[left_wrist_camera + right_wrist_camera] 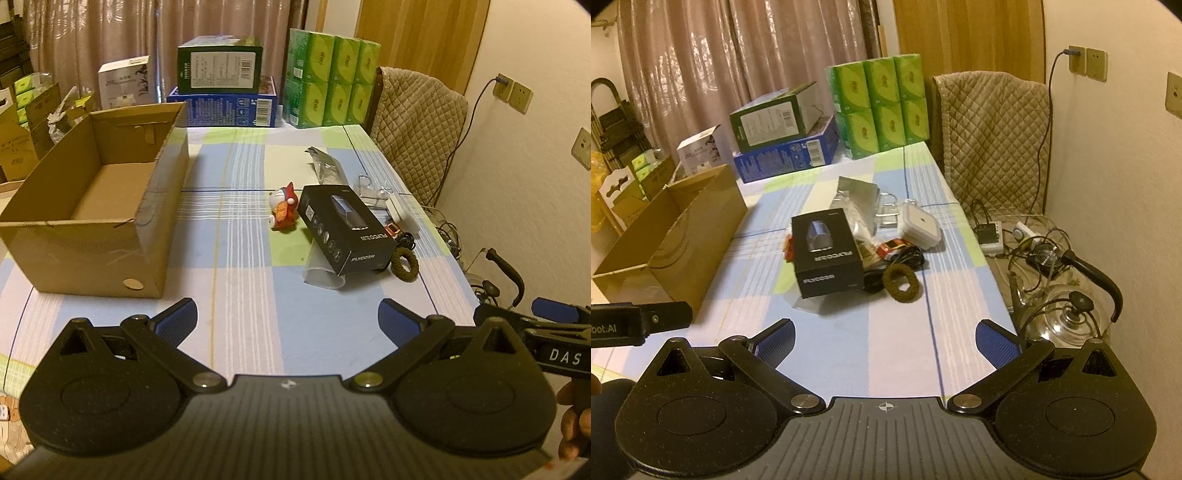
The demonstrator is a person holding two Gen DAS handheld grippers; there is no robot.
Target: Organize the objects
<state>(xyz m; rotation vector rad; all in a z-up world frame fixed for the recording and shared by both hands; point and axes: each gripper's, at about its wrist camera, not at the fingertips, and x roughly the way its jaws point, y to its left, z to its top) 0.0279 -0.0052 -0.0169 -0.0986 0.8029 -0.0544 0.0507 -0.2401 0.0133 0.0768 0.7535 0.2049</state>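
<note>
An open, empty cardboard box [92,206] stands on the left of the table; it shows in the right wrist view [676,229] too. Right of it lies a cluster: a black Flyco box [345,229] [827,251] propped on a clear plastic cup [323,273], a Doraemon figure [284,208], a brown hair tie [405,264] [901,284], a silver foil bag [327,166] [855,205], a white square case [919,225], a small toy car [892,248]. My left gripper [288,321] and right gripper [884,341] are open and empty near the table's front edge.
Green tissue packs [332,86], a green box [219,68] on a blue box [223,107] stand at the table's far end. A quilted chair [417,133] is at the right. A glass kettle [1071,314], cables and a power strip [990,236] sit beyond the right edge.
</note>
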